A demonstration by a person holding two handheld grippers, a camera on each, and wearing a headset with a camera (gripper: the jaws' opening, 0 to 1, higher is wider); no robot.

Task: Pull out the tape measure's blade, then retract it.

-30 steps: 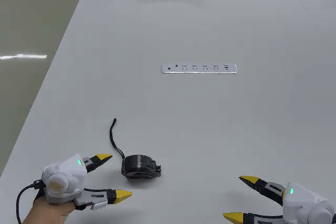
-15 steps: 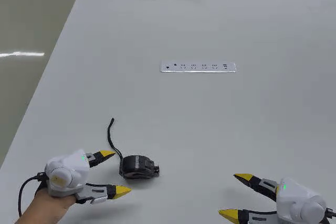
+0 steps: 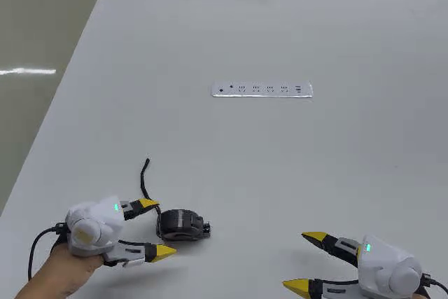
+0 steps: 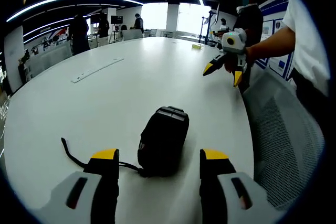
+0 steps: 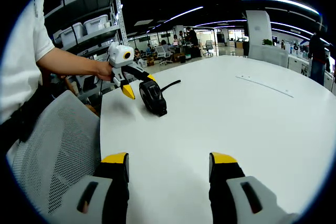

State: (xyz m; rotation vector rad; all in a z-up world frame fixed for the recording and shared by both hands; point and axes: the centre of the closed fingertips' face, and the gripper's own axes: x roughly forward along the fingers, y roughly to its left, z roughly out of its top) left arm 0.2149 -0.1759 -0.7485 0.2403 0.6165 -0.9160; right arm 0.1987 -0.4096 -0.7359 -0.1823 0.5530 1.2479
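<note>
A black tape measure [image 3: 181, 225] lies on the white table [image 3: 280, 159] near its front left, with a black wrist strap [image 3: 143, 181] trailing away from it. My left gripper [image 3: 155, 227] stands open just left of it, its yellow tips on either side of the case's near end. In the left gripper view the tape measure [image 4: 163, 139] sits just beyond my left gripper [image 4: 160, 157]. My right gripper [image 3: 305, 260] stands open at the front right, well apart from the case. In the right gripper view the tape measure [image 5: 153, 97] lies far ahead of my right gripper [image 5: 168, 161].
A white power strip [image 3: 262, 89] lies flat in the middle of the table. The table's left edge [image 3: 59, 103] drops to a glossy floor. A mesh chair back [image 5: 58, 145] stands by the table's near edge. People stand far off in the room.
My left gripper has moved in closer to the tape measure, its tips now flanking the case. My right gripper has shifted a little to the left. The tape measure has not moved.
</note>
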